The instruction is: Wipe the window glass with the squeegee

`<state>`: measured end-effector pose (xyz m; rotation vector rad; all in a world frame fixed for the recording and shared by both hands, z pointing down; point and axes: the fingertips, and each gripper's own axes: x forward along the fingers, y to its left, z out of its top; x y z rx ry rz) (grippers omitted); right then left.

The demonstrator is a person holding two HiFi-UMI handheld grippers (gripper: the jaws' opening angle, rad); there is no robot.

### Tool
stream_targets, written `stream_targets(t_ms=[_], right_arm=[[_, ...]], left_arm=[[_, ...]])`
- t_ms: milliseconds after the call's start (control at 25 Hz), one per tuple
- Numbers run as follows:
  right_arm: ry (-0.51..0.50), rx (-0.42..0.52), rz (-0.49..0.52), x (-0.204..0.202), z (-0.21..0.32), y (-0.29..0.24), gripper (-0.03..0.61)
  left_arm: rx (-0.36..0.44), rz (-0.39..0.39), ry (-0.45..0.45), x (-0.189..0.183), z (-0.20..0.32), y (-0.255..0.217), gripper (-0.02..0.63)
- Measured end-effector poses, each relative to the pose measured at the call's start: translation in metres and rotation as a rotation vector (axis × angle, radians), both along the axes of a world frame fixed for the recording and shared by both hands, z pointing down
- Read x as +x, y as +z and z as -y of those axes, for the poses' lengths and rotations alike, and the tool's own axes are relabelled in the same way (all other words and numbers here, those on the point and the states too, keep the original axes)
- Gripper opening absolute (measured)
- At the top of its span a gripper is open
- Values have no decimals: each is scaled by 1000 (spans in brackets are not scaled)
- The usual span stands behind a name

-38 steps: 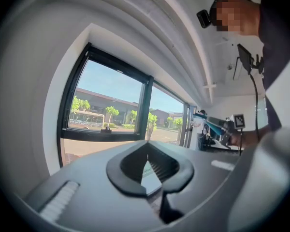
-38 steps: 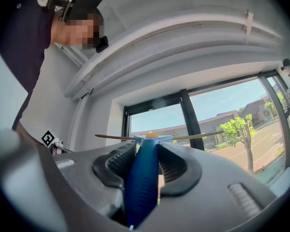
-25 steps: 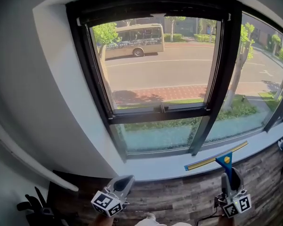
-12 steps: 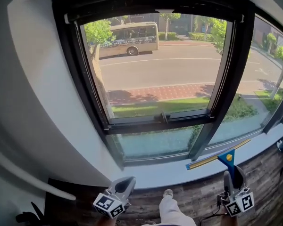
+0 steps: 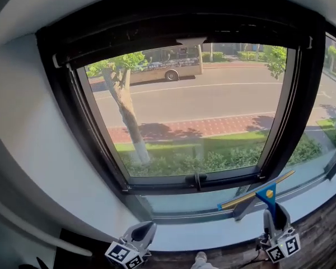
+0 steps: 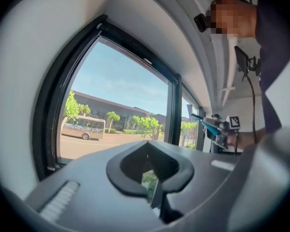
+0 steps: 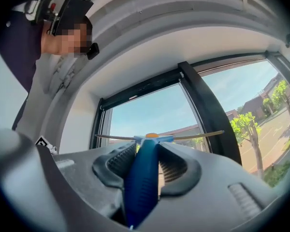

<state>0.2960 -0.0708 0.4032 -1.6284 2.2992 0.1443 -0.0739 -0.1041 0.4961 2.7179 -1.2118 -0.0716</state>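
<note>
The window glass (image 5: 196, 122) is filling the middle of the head view, with a street and a tree showing through it. Its dark frame (image 5: 101, 144) is running around it, and a narrower lower pane is sitting beneath the crossbar.

The squeegee (image 5: 257, 192) is lying at the lower right of that view. Its long yellow-edged blade is slanting from lower left up to upper right across the bottom corner of the frame, so nearly all the glass is lying above and to the left of it. Whether the blade is touching the pane cannot be told. The blade is looking thin and straight, joined by a blue triangular head with an orange dot to a ribbed blue handle (image 7: 142, 182).

The right gripper (image 5: 273, 217) is standing directly below the blade at the lower right edge. It is clamping both jaws on the handle, with the blade crossing level above its tips in the right gripper view. The left gripper (image 5: 147, 227) is hanging at the bottom, left of centre and well apart from the squeegee. Its jaws are drawn together to a thin slit and are carrying nothing. The right gripper is therefore the nearer one, and the coming stroke is probably calling for a lift up and leftward onto the big pane.
</note>
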Motion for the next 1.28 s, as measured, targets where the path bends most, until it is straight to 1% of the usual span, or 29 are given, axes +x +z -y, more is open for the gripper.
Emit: stream_targets(t_ms=[120, 200, 280, 360, 480, 640, 800, 1000, 1080, 1280], right_arm=[[-36, 18, -36, 11, 32, -8, 144], [-58, 21, -6, 22, 51, -6, 144], [-78, 19, 53, 26, 68, 1, 144], [-92, 15, 83, 17, 75, 12, 144], [-123, 32, 48, -2, 76, 23, 144], [-139, 59, 19, -5, 96, 19, 144], [-124, 96, -3, -13, 112, 4, 144], [-83, 140, -35, -30, 119, -18, 144], [-45, 157, -46, -30, 122, -27, 144], [88, 176, -80, -33, 134, -42, 144]], left_arm=[[5, -20, -10, 22, 34, -15, 5], [2, -20, -17, 36, 55, -19, 5], [14, 6, -18, 47, 71, -26, 5], [43, 28, -9, 47, 77, -36, 5], [72, 33, -14, 41, 84, -48, 5], [77, 26, -44, 42, 107, -55, 5], [61, 28, -55, 39, 126, -62, 5], [73, 7, -36, 37, 145, -77, 5], [78, 1, -27, 35, 150, -81, 5], [88, -12, -4, 30, 165, -91, 5]])
